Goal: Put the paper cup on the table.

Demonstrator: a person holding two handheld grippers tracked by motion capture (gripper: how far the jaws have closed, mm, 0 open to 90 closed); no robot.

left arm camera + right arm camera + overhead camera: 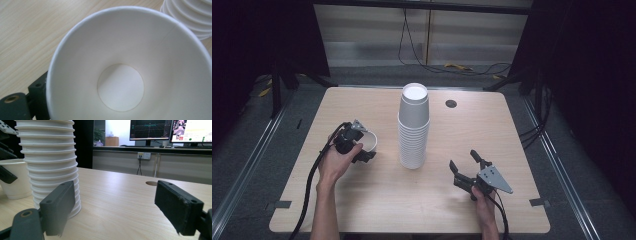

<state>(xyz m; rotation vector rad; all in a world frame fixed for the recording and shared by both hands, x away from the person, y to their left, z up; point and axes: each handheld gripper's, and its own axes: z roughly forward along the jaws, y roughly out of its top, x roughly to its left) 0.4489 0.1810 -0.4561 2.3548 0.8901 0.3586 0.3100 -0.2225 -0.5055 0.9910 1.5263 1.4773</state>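
Although bright monitors [172, 130] glow on a desk far beyond the right gripper's jaws, their lettering is too small and blurred to read, and neither the cups nor the grippers carry any legible brand or label.

The left gripper [361, 146], held in the person's left hand [333, 162], has hold of a single white paper cup [371, 140]. The cup stands mouth up on the pale wooden table [362, 200]. In the left gripper view its open mouth [130, 67] faces the camera, with the round base visible inside; one black jaw shows outside the cup wall at the lower left, while the other jaw is out of sight, so the width of the grip cannot be judged beyond its being closed onto the cup wall.

The tall stack of white paper cups, nested mouth down [414, 130], stands just beyond and to the right of that gripper, apart from the held cup. Its ribbed rims [192, 17] appear at the upper right corner of the left gripper view.

The right gripper [465, 167], in the person's right hand [484, 202], hovers low over the table with its jaws spread wide and nothing between them. Along its jaws, the stack [48, 162] rises ahead on the left, near the left jaw but not touching it, and the single cup [13, 178] sits past the stack. A dark round hole in the tabletop [151, 183] lies farther ahead, towards the right jaw.
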